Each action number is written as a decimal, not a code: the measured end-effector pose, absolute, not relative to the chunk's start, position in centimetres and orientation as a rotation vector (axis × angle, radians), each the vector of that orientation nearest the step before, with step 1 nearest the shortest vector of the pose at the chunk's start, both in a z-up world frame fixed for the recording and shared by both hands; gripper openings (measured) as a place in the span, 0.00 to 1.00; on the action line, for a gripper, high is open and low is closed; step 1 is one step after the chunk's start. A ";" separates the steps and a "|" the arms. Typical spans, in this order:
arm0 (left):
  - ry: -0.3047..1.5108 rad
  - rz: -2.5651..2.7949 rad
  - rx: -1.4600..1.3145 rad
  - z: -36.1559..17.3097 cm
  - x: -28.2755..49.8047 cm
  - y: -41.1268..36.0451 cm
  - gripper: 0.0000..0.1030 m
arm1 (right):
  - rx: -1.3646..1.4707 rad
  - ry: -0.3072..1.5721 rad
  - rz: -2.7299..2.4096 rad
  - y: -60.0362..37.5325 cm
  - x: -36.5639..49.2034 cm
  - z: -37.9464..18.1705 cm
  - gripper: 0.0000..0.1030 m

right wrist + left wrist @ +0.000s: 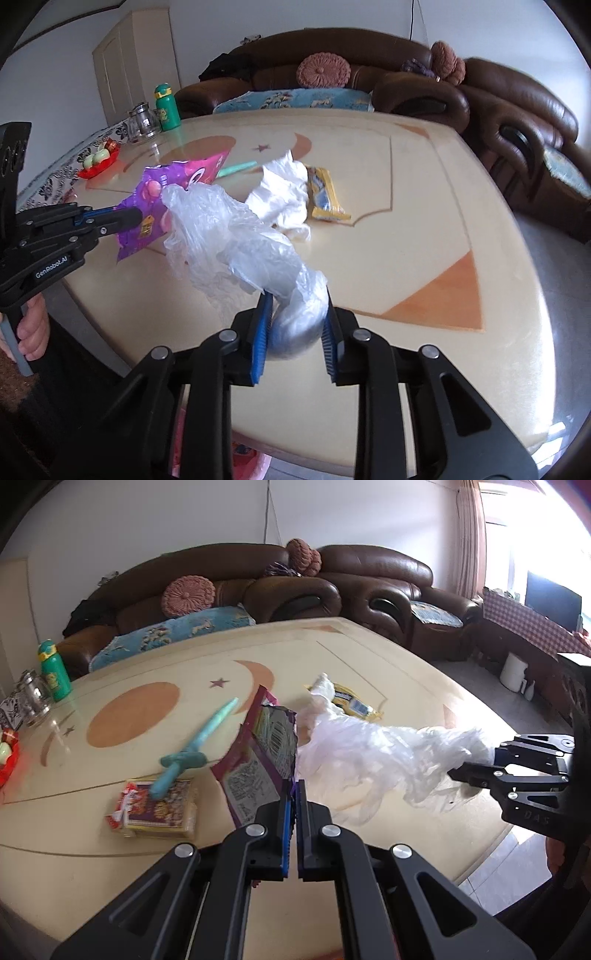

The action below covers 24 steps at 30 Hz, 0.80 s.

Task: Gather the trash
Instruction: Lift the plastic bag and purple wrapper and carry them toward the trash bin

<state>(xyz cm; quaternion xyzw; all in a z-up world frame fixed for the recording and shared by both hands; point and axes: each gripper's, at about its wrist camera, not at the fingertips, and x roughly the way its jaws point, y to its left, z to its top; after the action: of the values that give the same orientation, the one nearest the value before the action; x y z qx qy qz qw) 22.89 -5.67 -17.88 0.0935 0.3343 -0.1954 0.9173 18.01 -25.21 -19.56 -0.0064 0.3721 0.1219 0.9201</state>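
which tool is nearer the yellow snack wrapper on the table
Right. The right tool, shut on the clear plastic bag, sits nearer the yellow snack wrapper; the left tool, gripping the purple wrapper, is farther off.

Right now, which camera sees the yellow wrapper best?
The right wrist view: the yellow wrapper lies flat on the table, nearly whole, beside crumpled white paper. In the left wrist view, that paper hides much of it.

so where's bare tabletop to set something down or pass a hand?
Free: the right half of the table, from the yellow wrapper out past the orange wedge to the edge, and the far side by the sofa. Crowded: the middle, around the tissue, teal toy sword and card box; the left edge holds the green bottle and glass jar.
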 end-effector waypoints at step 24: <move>0.629 -0.379 0.114 -13.8 18.9 -1.4 0.03 | -0.016 0.643 0.127 -21.7 15.5 -14.8 0.25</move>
<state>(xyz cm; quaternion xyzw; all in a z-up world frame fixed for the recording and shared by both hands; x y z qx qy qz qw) 18.93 -1.42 -13.77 0.0559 0.3075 -0.1850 0.9317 15.45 -21.70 -14.78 -0.0081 0.3158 0.0625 0.9467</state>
